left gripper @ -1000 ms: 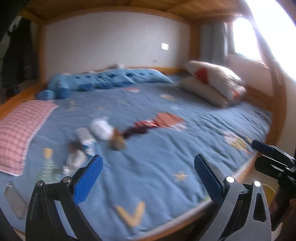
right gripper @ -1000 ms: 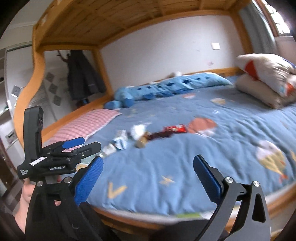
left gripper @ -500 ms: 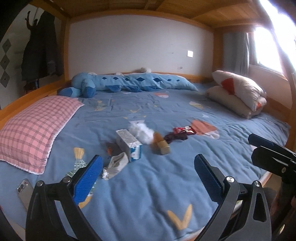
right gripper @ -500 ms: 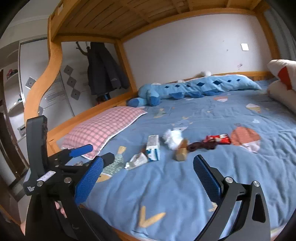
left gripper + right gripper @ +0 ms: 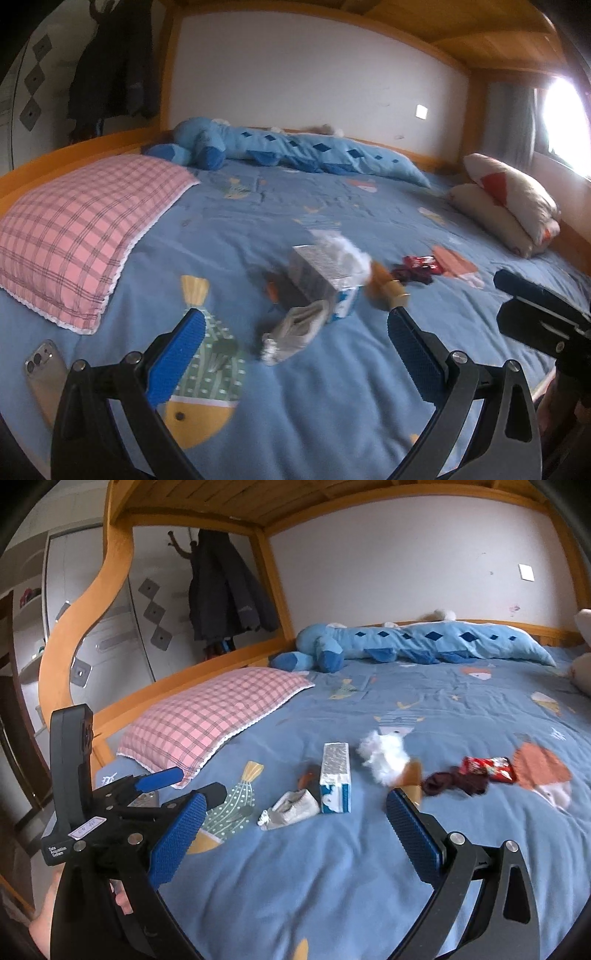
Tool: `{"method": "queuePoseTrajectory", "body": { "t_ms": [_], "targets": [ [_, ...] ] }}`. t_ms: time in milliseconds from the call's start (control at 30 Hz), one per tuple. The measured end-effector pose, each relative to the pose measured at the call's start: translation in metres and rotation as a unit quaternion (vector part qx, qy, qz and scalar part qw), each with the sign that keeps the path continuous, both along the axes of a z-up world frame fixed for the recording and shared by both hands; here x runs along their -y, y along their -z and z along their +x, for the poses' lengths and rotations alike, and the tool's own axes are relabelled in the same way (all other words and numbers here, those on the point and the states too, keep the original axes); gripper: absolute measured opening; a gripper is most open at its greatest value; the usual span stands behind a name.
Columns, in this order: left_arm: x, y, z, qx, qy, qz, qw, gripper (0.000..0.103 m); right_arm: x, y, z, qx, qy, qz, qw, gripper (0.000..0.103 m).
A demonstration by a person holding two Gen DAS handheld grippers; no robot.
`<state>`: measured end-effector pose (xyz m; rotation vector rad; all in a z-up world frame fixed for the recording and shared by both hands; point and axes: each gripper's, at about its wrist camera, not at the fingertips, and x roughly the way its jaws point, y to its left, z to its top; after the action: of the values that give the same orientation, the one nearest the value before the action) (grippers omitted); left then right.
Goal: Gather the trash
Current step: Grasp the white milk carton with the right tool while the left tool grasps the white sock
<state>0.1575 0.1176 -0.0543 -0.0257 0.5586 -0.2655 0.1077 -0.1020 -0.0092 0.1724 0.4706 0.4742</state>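
Trash lies in a loose row on the blue bedspread [image 5: 332,867]: a blue and white milk carton [image 5: 334,781] [image 5: 325,280], a crumpled grey-white wrapper [image 5: 291,808] [image 5: 295,332], a white tissue wad [image 5: 386,757], a small brown object [image 5: 412,779], a dark red crumpled wrapper [image 5: 454,784] and a red snack packet [image 5: 487,768] [image 5: 423,264]. My left gripper [image 5: 291,354] is open and empty, just short of the grey-white wrapper. My right gripper [image 5: 293,834] is open and empty, short of the carton. The left gripper also shows at the left of the right wrist view [image 5: 162,786].
A pink checked pillow [image 5: 74,229] lies at the left and a phone [image 5: 48,373] near the bed's front left edge. A long blue plush [image 5: 406,642] lies along the far wall, cream pillows [image 5: 509,206] at the right. Wooden bunk frame [image 5: 92,598] surrounds the bed.
Both grippers have swung left and moved closer to the bed, so the trash now sits larger and nearer the middle of both views. Both stay open and empty.
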Motion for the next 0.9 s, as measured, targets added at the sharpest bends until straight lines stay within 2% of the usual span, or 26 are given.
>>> {"method": "queuePoseTrajectory", "body": {
  "t_ms": [133, 233, 467, 633, 667, 767, 900],
  "targets": [
    [-0.012, 0.009, 0.016, -0.005, 0.002, -0.004, 1.0, 0.099, -0.015, 0.005, 0.024, 0.001, -0.005, -0.015, 1.0, 0.094],
    [-0.018, 0.017, 0.03, -0.006, 0.01, -0.015, 0.9998, 0.099, -0.019, 0.014, 0.048, -0.014, -0.003, -0.014, 1.0, 0.091],
    [-0.018, 0.04, 0.053, -0.028, 0.025, -0.026, 0.9989, 0.099, -0.023, 0.056, 0.119, -0.101, -0.001, 0.009, 0.995, 0.077],
    [-0.011, 0.047, 0.061, -0.035, 0.037, -0.008, 0.9987, 0.099, -0.028, 0.077, 0.157, -0.148, 0.004, 0.002, 0.989, 0.067],
    [-0.009, 0.048, 0.062, -0.036, 0.039, -0.006, 0.9986, 0.099, -0.03, 0.08, 0.16, -0.154, 0.003, -0.001, 0.988, 0.064],
    [-0.005, 0.05, 0.065, -0.042, 0.048, -0.01, 0.9979, 0.099, -0.033, 0.09, 0.173, -0.178, -0.009, 0.0, 0.984, 0.042],
    [0.002, 0.052, 0.069, -0.051, 0.06, -0.009, 0.9969, 0.099, -0.025, 0.093, 0.171, -0.175, -0.008, -0.003, 0.985, 0.037]
  ]
}}
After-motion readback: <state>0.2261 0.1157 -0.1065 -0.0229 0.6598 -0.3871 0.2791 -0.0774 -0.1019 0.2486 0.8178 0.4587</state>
